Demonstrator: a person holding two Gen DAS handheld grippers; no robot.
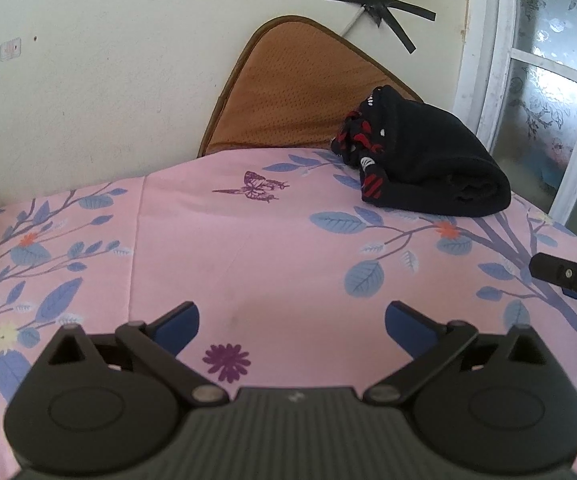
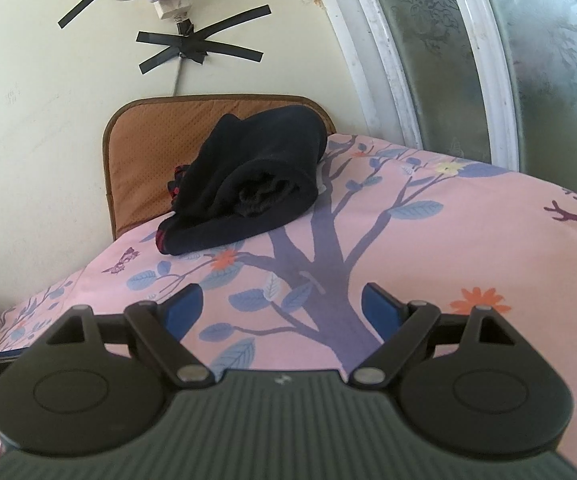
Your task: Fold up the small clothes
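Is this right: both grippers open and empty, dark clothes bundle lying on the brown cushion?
Not quite. The dark clothes bundle lies on the pink sheet, in front of the brown cushion, as the right wrist view shows. Both grippers are open and empty.

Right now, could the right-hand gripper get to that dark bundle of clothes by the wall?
Probably yes. The right gripper is open and empty, and only bare pink sheet lies between it and the dark clothes; nothing stands in the way, though it is not touching them.

Folded black garment (image 1: pixel 440 160) (red-patterned cloth (image 1: pixel 358 138) tucked at one end) on the pink floral sheet's far edge
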